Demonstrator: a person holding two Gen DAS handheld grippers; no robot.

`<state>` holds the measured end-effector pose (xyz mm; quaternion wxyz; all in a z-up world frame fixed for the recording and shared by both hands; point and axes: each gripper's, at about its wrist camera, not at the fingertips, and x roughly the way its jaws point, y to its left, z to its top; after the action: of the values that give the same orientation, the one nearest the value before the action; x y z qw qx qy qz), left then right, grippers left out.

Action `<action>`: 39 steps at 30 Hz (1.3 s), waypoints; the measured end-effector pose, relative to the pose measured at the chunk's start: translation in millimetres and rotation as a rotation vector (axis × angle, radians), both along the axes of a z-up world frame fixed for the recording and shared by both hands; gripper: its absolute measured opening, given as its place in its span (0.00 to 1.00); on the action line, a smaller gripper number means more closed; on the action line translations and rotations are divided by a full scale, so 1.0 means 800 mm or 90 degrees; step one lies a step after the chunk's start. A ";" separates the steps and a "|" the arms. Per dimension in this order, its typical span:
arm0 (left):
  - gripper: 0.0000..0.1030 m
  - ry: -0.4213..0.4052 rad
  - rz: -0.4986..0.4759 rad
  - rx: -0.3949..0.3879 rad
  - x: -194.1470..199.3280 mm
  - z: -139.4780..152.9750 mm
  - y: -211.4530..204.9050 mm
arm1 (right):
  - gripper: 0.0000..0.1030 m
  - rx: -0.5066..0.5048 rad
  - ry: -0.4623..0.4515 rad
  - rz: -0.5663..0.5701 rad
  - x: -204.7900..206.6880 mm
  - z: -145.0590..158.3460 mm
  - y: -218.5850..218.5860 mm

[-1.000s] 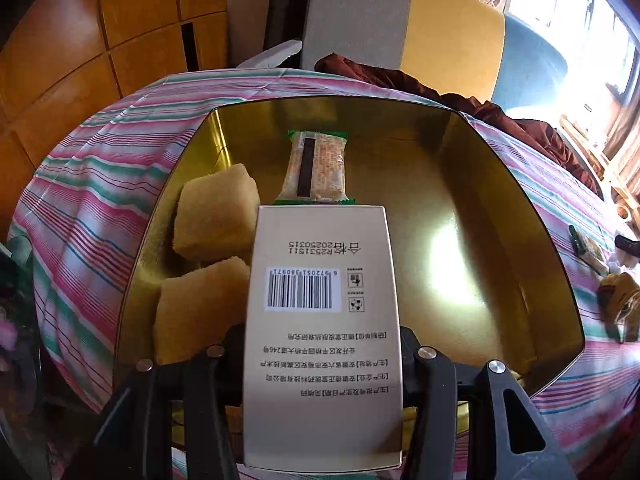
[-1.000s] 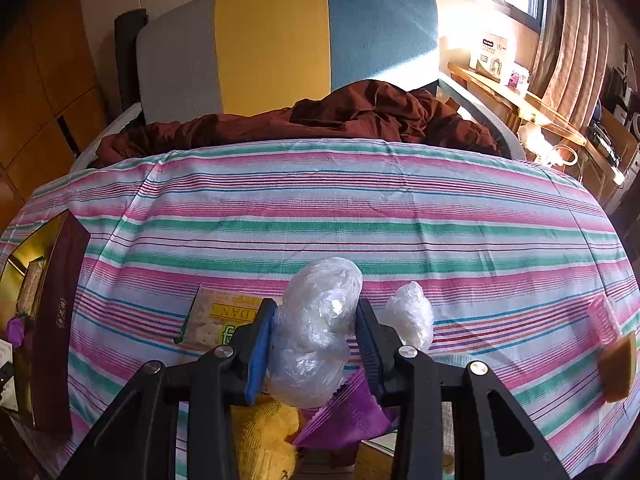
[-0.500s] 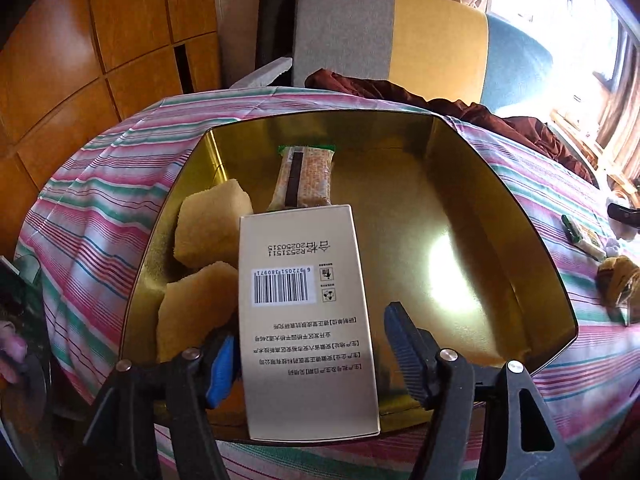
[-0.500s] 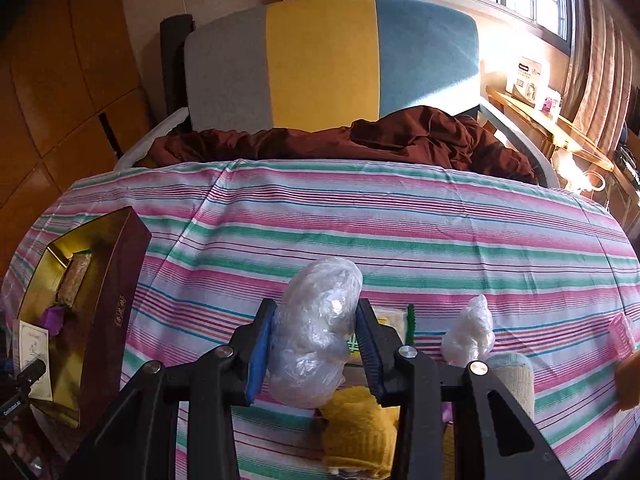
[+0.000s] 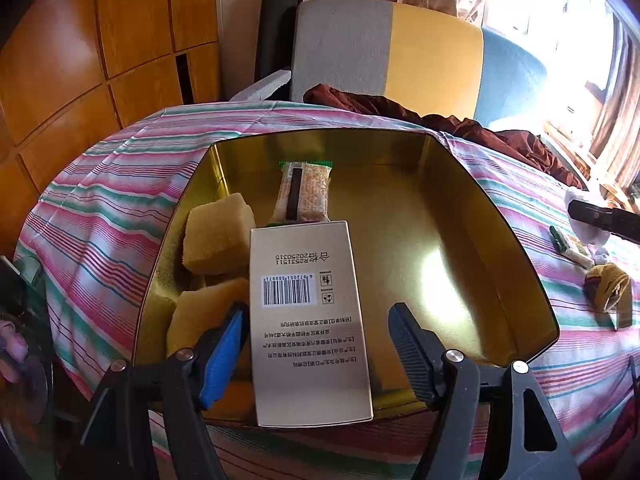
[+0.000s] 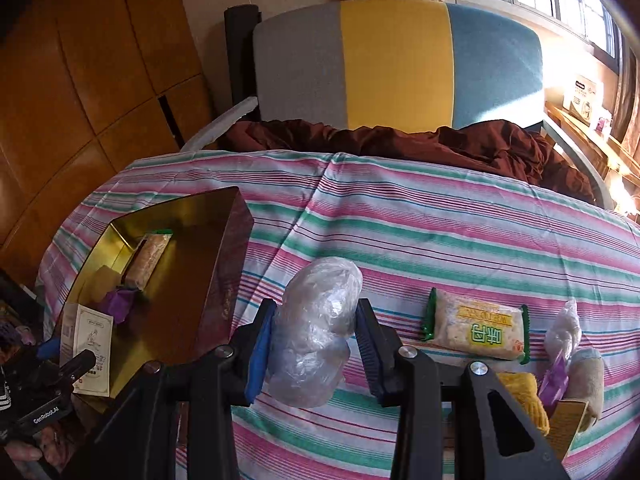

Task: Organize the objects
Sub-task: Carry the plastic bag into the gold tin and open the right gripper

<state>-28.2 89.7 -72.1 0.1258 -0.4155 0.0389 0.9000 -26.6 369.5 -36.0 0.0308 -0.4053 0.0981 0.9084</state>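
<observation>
In the left wrist view a beige carton (image 5: 308,320) with a barcode lies in the gold tin (image 5: 460,208), its near end resting over the front rim. My left gripper (image 5: 318,308) straddles the carton with its jaws opening; the pads stand off its sides. Two yellow sponge blocks (image 5: 218,238) and a wrapped snack bar (image 5: 306,194) lie beside and behind the carton. In the right wrist view my right gripper (image 6: 315,304) is shut on a crumpled clear plastic bag (image 6: 316,328), held above the striped cloth just right of the tin (image 6: 224,280).
On the striped tablecloth (image 6: 440,232) to the right lie a green-edged snack packet (image 6: 476,328), a small clear bag (image 6: 564,328), a yellow knitted item (image 6: 520,396) and a pale roll (image 6: 586,380). A chair with brown cloth (image 6: 400,140) stands behind the table.
The left jaws have spread apart and let go of the carton, which now rests in the tin. The right gripper carried the plastic bag leftward, bringing the tin closer in its view.
</observation>
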 end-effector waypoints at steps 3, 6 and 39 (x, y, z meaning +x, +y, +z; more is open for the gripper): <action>0.72 0.012 0.002 0.003 0.004 0.007 -0.002 | 0.38 -0.011 0.002 0.019 -0.002 0.001 -0.019; 0.74 0.024 0.012 0.001 0.007 0.013 -0.005 | 0.38 -0.022 0.003 0.040 -0.005 0.001 -0.040; 0.78 0.050 0.175 0.027 -0.002 0.034 -0.120 | 0.47 -0.028 -0.075 0.206 -0.035 -0.049 -0.223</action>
<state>-29.5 -6.3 -45.0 0.0089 -0.3787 -0.0325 0.9249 -54.4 190.9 -75.4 -0.1189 -0.4686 0.0497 0.8739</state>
